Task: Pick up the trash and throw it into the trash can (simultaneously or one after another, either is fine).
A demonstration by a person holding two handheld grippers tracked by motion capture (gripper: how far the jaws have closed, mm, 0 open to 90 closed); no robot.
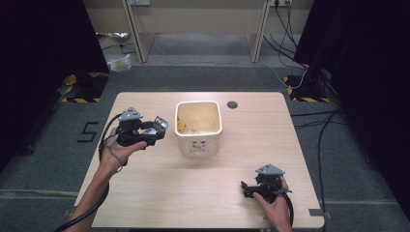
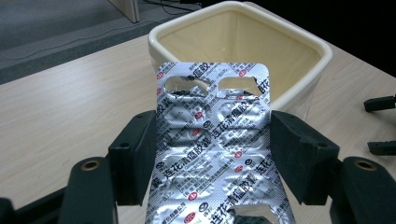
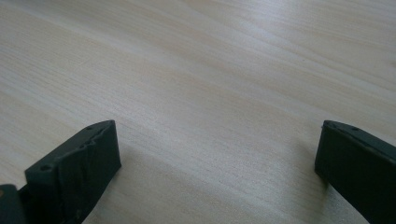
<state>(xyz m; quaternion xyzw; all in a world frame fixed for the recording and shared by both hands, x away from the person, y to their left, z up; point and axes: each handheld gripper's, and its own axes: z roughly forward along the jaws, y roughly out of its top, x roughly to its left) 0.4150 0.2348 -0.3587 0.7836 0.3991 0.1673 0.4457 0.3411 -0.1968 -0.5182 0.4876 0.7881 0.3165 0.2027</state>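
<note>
A silver foil blister pack (image 2: 212, 144) with red and black print stands between the jaws of my left gripper (image 2: 212, 154), which is shut on its two long edges. Two of its top pockets are torn through. Seen from above, the left gripper (image 1: 162, 126) hangs just left of a cream square tub (image 1: 198, 126) and the pack (image 1: 159, 124) glints at its tip. The tub (image 2: 243, 51) lies straight ahead in the left gripper view. My right gripper (image 1: 245, 186) rests low over the table near its front right, jaws wide apart with bare wood (image 3: 210, 93) between them.
The wooden table (image 1: 159, 193) has a round cable hole (image 1: 232, 104) behind the tub. Some small bits lie inside the tub. Cables run over the grey floor to the right, and desk legs stand behind the table. The right gripper's fingertips (image 2: 379, 103) show at the left gripper view's right edge.
</note>
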